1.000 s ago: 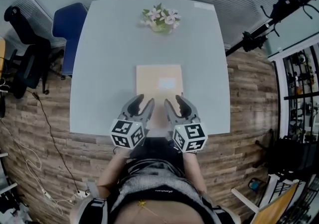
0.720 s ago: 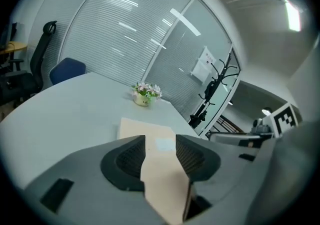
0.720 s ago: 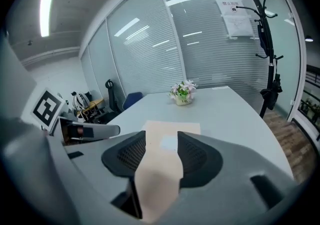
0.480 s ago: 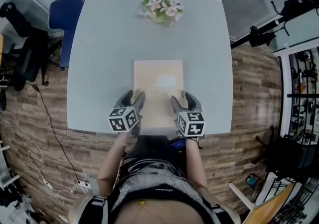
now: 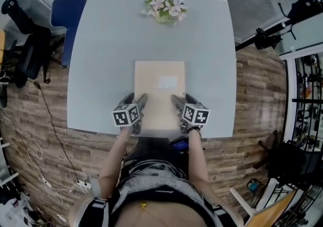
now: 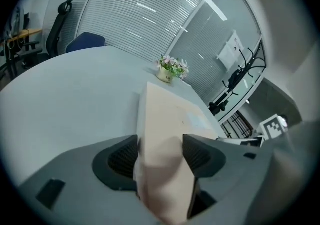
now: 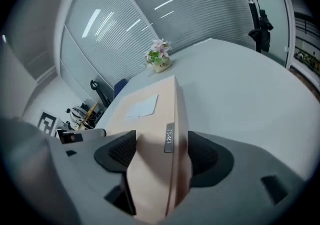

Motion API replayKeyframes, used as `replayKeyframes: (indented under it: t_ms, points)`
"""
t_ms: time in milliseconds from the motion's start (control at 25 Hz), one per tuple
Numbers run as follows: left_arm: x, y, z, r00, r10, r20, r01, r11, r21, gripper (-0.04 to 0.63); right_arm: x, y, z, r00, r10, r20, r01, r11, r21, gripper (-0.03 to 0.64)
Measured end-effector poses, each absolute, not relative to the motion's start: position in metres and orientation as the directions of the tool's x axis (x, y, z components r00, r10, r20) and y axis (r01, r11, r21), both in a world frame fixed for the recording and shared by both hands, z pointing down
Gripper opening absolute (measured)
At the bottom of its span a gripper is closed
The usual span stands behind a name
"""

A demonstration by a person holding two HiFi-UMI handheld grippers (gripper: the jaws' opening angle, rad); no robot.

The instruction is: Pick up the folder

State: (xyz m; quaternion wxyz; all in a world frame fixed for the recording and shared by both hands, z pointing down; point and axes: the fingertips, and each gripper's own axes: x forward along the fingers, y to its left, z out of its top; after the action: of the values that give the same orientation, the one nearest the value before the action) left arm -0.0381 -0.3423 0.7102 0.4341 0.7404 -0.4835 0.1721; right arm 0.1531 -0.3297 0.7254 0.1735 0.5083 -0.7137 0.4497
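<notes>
A thin beige folder point(image 5: 159, 82) lies flat on the pale grey table point(image 5: 101, 44), near its front edge. My left gripper point(image 5: 136, 101) is at the folder's near left corner, my right gripper point(image 5: 180, 101) at its near right corner. In the left gripper view the folder point(image 6: 165, 119) fills the gap of the gripper point(image 6: 160, 154), whose jaws are opening. In the right gripper view the folder's edge point(image 7: 150, 104), with a small metal tag point(image 7: 169, 138), runs between the jaws of the gripper point(image 7: 161, 151), which are also opening. No pad visibly presses on it.
A small pot of flowers point(image 5: 164, 8) stands at the table's far side. A blue chair point(image 5: 65, 19) and a black office chair point(image 5: 20, 44) are on the left. A black stand point(image 5: 272, 34) is at the right. Wood floor surrounds the table.
Both grippers have dropped toward the table and spread apart to the folder's near corners. Their jaws have widened around the folder's edges.
</notes>
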Motion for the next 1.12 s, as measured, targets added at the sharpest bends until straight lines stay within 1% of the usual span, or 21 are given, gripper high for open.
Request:
replayKeyframes:
  t_ms: [40,120,240,520,800,1120]
  points:
    - [-0.036,-0.341,0.714,0.488,-0.562,0.667,-0.855,-0.153,0.496,0.253,0.152,-0.33,0.726,-0.44,-0.572,0.692,-0.87,0.081,-0.486,0.319]
    - [-0.036,-0.34,0.716,0.502,-0.557,0.662,-0.845,-0.151,0.514,0.252,0.152,-0.329,0.725,-0.46,-0.576,0.676,-0.858,0.09,-0.506,0.318]
    - [-0.04,-0.342,0.71,0.472,-0.567,0.675,-0.866,-0.156,0.475,0.252,0.152,-0.329,0.724,-0.464,-0.581,0.669,-0.856,0.099,-0.508,0.3]
    - [-0.031,-0.34,0.703,0.469,-0.59,0.657,-0.87,-0.179,0.46,0.241,0.157,-0.33,0.713,-0.454,-0.599,0.659,-0.862,0.108,-0.496,0.287]
    - [-0.033,-0.351,0.66,0.442,-0.656,0.612,-0.883,-0.199,0.424,0.238,0.16,-0.337,0.673,-0.435,-0.67,0.601,-0.869,0.136,-0.476,0.284]
    - [-0.029,-0.354,0.603,0.441,-0.723,0.532,-0.884,-0.247,0.397,0.238,0.164,-0.339,0.618,-0.418,-0.739,0.528,-0.876,0.174,-0.451,0.284]
